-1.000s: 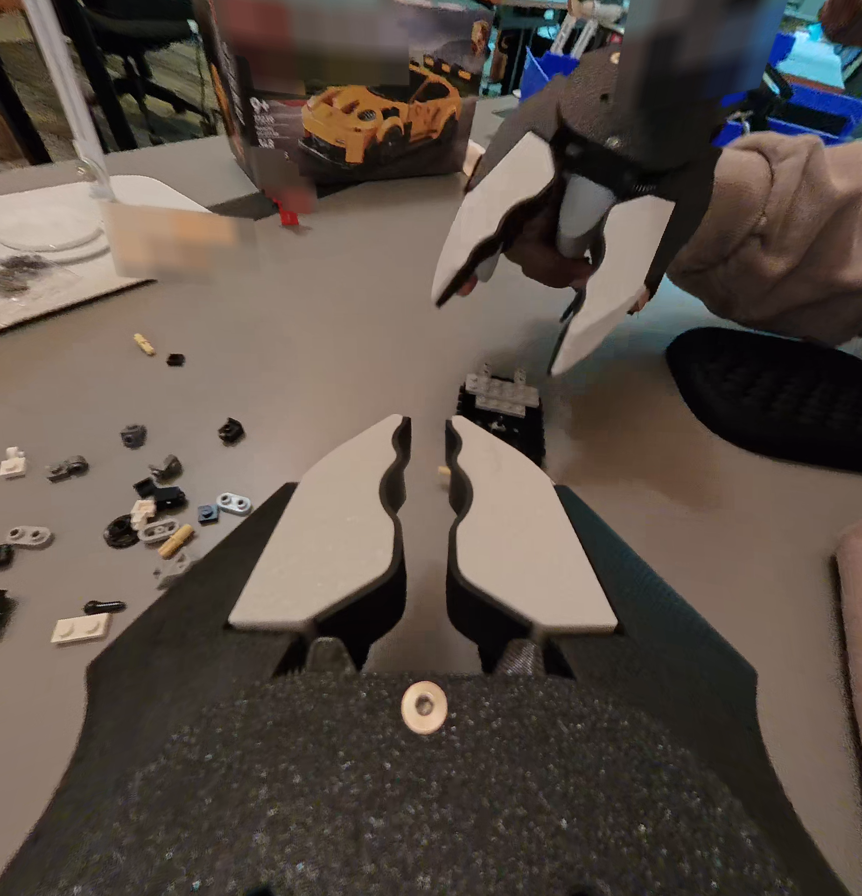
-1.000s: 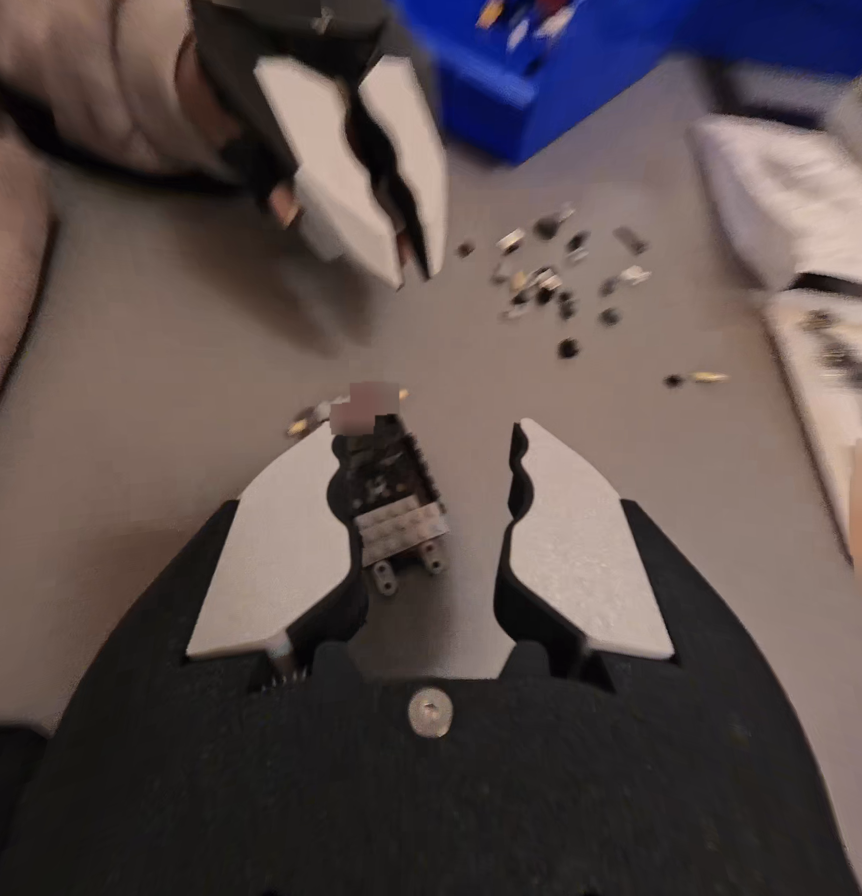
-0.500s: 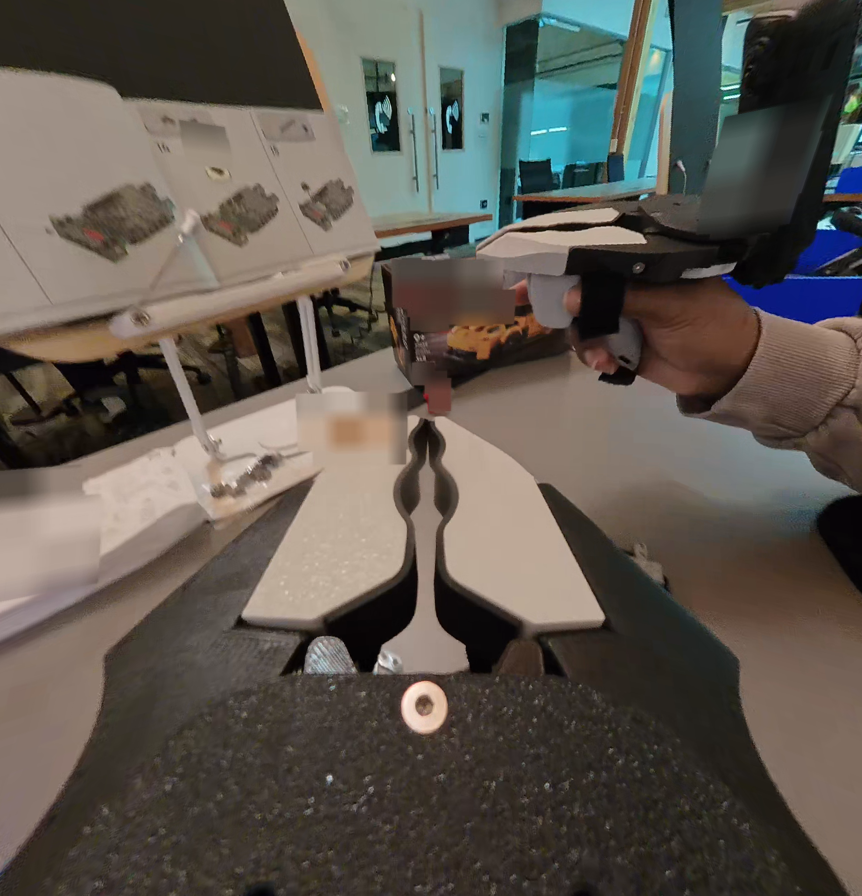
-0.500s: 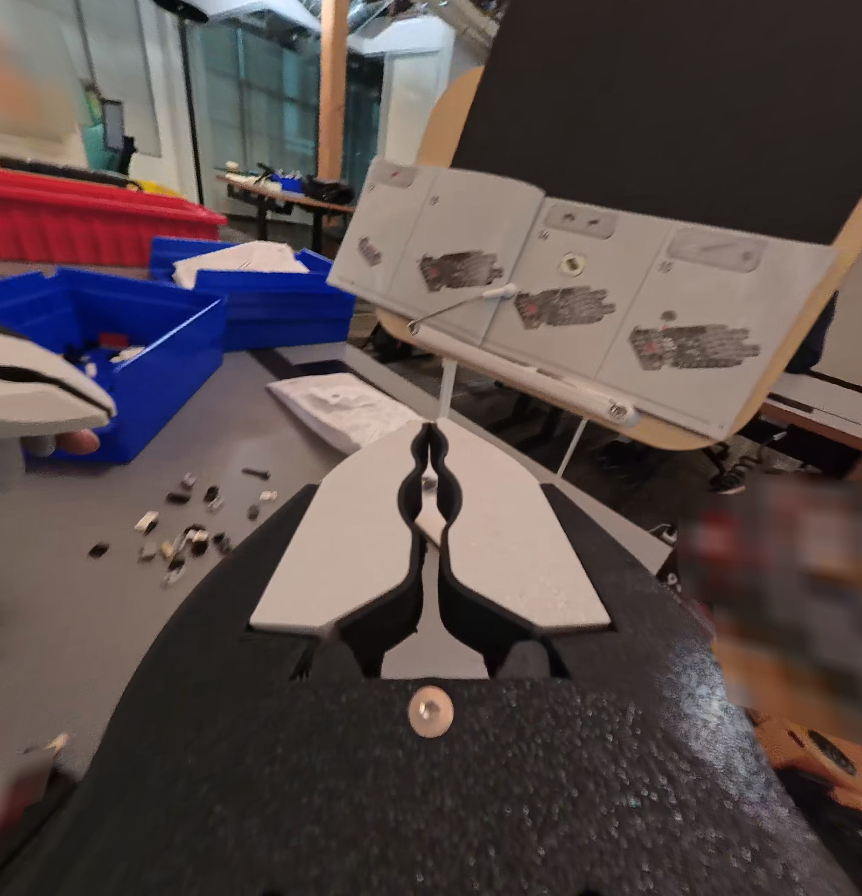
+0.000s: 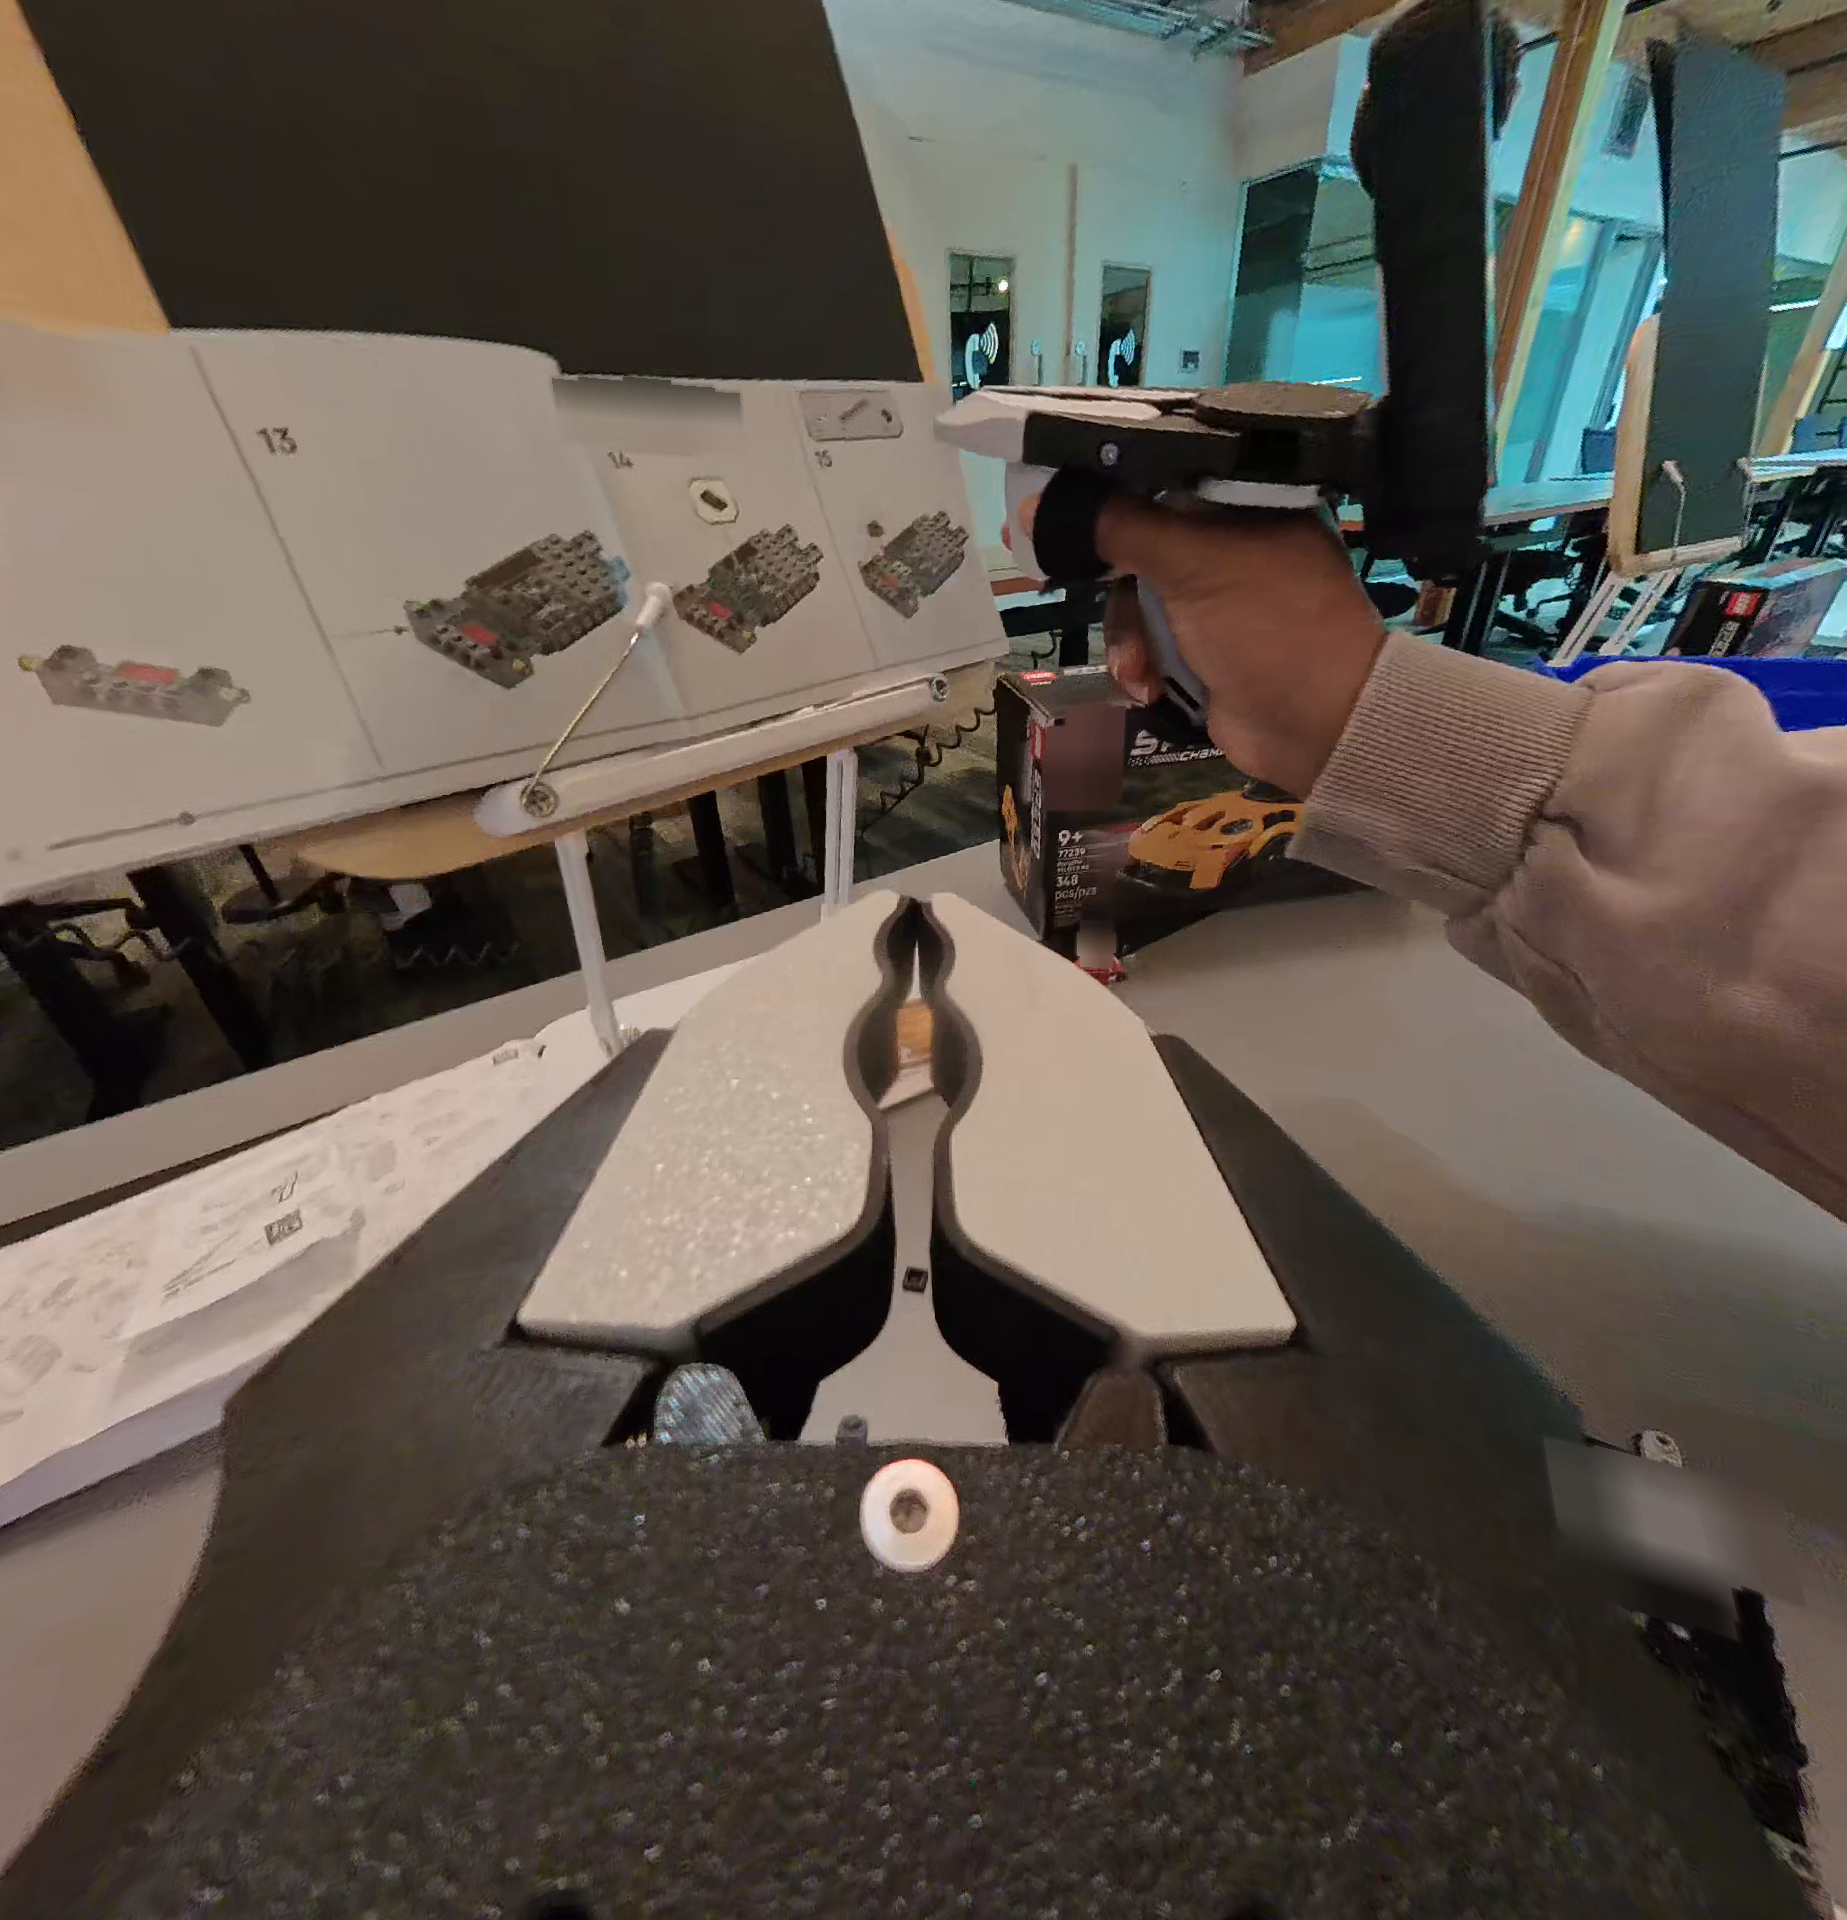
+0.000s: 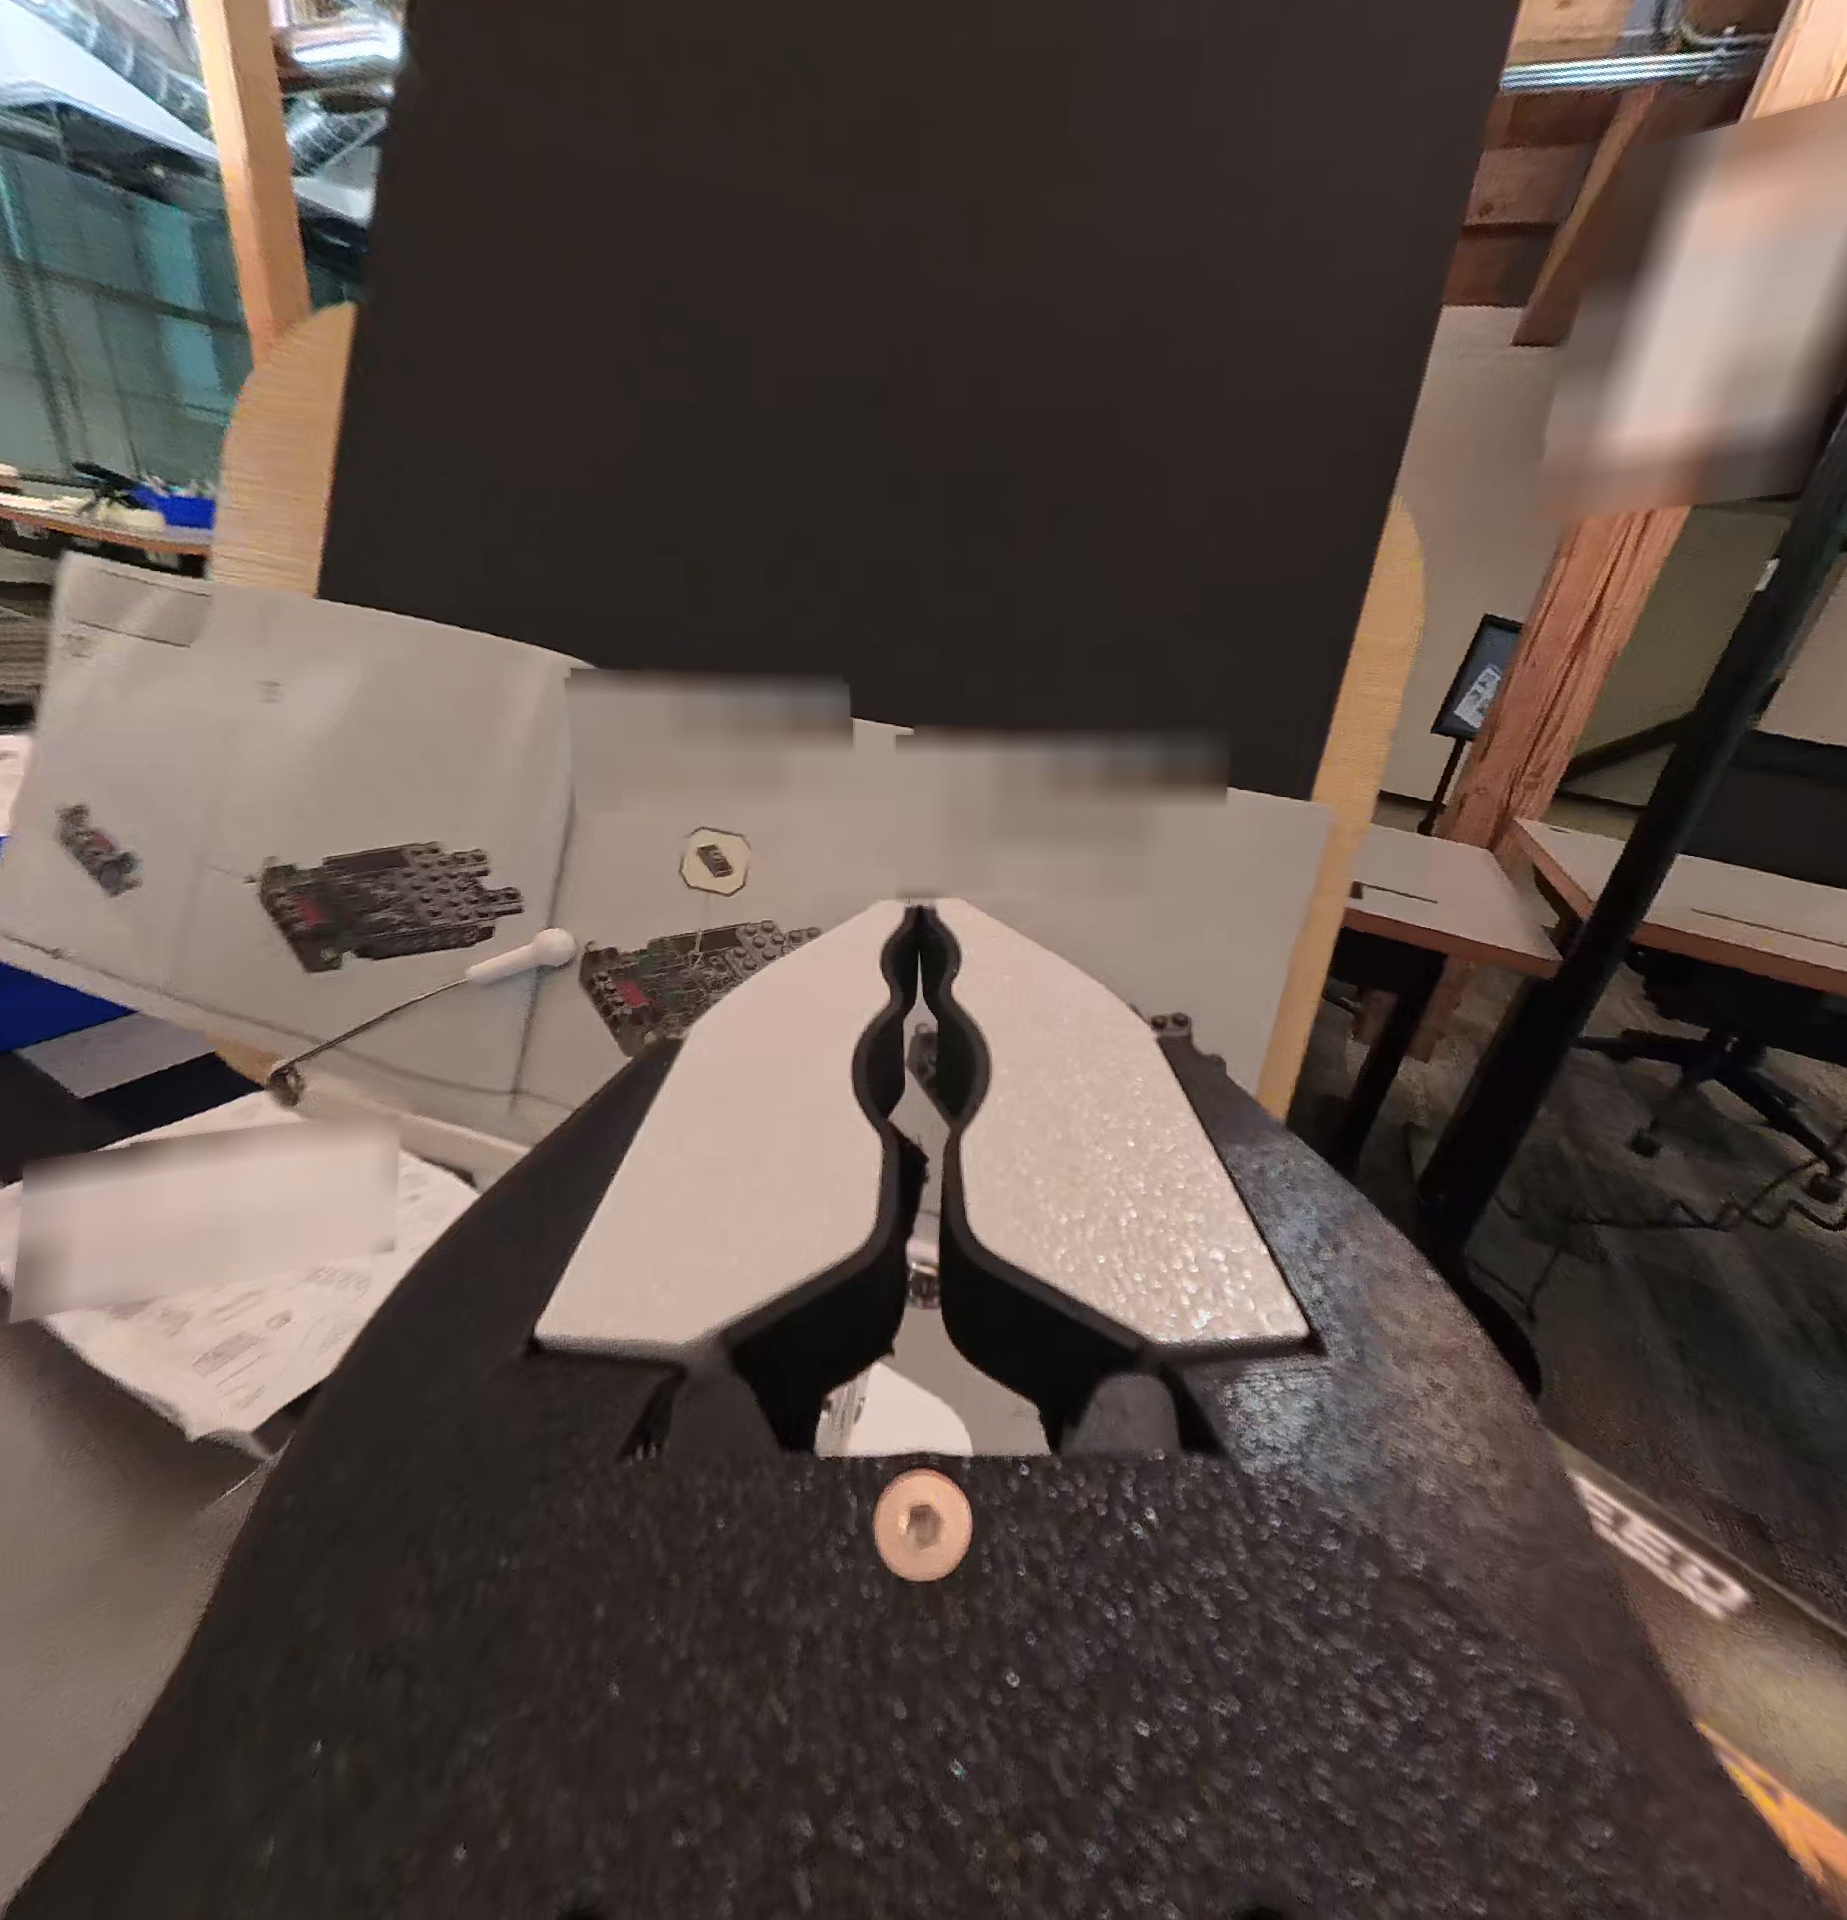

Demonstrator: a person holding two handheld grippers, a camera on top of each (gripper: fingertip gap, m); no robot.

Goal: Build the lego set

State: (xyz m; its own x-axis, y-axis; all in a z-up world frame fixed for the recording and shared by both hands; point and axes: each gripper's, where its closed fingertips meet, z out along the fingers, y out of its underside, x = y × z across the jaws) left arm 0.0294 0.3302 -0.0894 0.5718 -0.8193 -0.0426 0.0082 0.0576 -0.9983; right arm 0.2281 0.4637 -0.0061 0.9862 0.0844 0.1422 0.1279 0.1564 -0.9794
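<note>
**Both grippers lifted and facing the booklet**

A tall matte black backing board [image 5: 462,177] is standing behind everything, and a flat grey table [image 5: 1366,1091] is running beneath both tools. Against the board, a wide open white instruction booklet [image 5: 379,582] is leaning on a pale wooden stand [image 5: 399,847], showing drawings of a dark studded assembly. A thin wire page holder with a white tip [image 5: 597,707] is pressing across the pages.

The left gripper [image 5: 914,914] is hovering above the table and pointing at the stand. Its two pale grey fingers are meeting at the tips, leaving only the wavy hollow behind them. The right gripper [image 6: 914,912] is aiming at the booklet pages, its fingers likewise pressed together at the tips. I cannot tell whether anything is caught between them, as only dark shapes are showing through the slit. In the left wrist view a hand [image 5: 1231,623] in a ribbed beige sleeve [image 5: 1625,883] is gripping that right tool by its handle, holding it level and high — above the box.

The dark cardboard lego set box with a yellow car on its face [image 5: 1137,831] is sitting on the table beyond the left fingertips, to their right, below the hand. White printed paper sheets [image 5: 171,1278] are lying flat on the table to the left of the left gripper.

A small red brick [image 5: 1101,968] is lying at the foot of the box. A tiny tan patch [image 5: 914,1023] is showing in the hollow between the left fingers — whether it is being pinched or lying beyond them, I cannot tell.
</note>
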